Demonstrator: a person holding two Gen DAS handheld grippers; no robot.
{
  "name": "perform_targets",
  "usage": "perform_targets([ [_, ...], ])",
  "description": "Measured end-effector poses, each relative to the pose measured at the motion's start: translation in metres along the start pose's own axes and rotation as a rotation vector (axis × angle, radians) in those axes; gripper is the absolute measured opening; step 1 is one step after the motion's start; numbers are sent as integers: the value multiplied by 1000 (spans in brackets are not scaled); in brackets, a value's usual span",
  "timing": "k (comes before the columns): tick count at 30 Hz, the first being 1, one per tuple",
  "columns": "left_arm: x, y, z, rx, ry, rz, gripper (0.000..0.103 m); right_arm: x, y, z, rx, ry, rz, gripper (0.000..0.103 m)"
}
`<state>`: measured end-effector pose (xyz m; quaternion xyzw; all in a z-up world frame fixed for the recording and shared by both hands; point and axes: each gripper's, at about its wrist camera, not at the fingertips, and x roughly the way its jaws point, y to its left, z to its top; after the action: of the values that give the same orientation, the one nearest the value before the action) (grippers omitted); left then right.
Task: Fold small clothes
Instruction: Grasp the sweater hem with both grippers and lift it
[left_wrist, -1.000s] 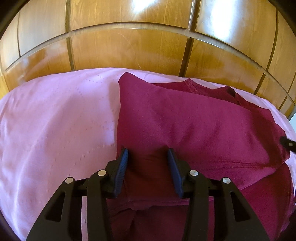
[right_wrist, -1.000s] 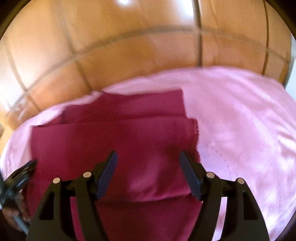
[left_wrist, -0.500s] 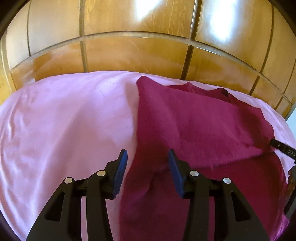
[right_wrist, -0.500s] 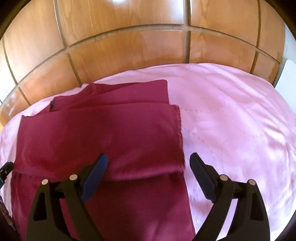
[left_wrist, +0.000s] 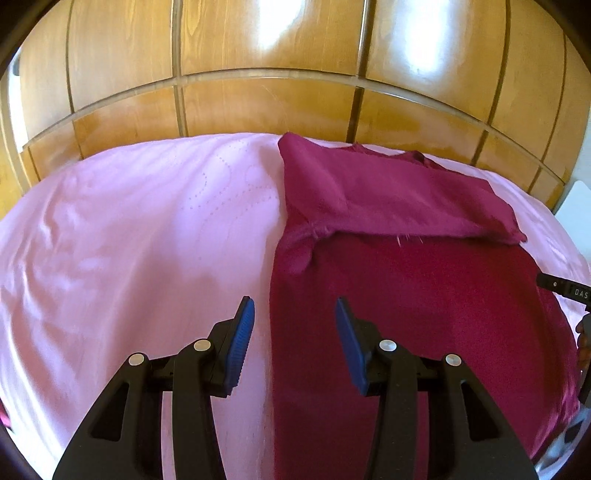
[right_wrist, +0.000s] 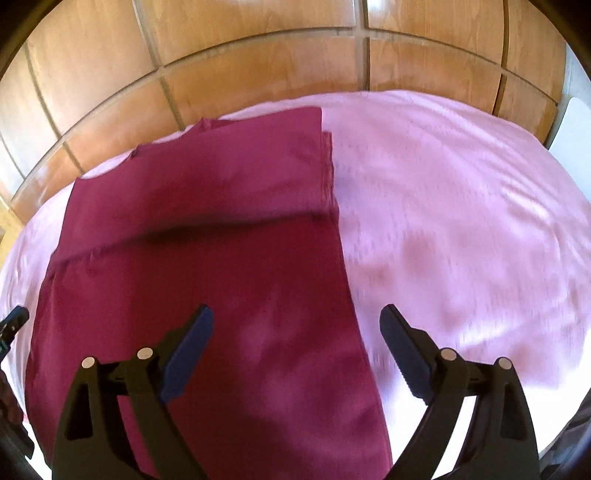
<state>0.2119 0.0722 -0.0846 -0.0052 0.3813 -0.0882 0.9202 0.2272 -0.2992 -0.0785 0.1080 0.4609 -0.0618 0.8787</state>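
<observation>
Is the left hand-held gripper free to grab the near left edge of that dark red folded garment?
Probably yes: the left hand-held gripper is open, straddling the dark red folded garment's edge, nothing between.

A maroon garment lies flat on pink bedding, its twelve-o'clock end folded back over itself.

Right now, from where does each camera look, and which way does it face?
Left wrist view: sits behind the left tongs, looking down at the left edge of the dark red folded garment on the pink quilted bedcover; the tongs stand open, with the right tongs' tip at the frame's right edge.
Right wrist view: sits behind the right tongs, open over the garment's right edge.
Both share garment, bedcover and the wooden panelled wall.
</observation>
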Motion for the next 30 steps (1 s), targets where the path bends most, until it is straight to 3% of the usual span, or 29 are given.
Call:
perform_targets([
  [13, -27, 7, -29, 38, 4, 7, 45, -37, -10, -74, -9, 86, 74, 91],
  [20, -39, 8, -55, 124, 76, -24, 45, -55, -11, -103, -24, 136, 119, 90],
  [24, -55, 20, -76, 165, 144, -107, 45, -65, -9, -116, -61, 171, 142, 76],
  [30, -63, 27, -98, 93, 267, -325, 45, -71, -8, -128, -60, 203, 186, 44],
])
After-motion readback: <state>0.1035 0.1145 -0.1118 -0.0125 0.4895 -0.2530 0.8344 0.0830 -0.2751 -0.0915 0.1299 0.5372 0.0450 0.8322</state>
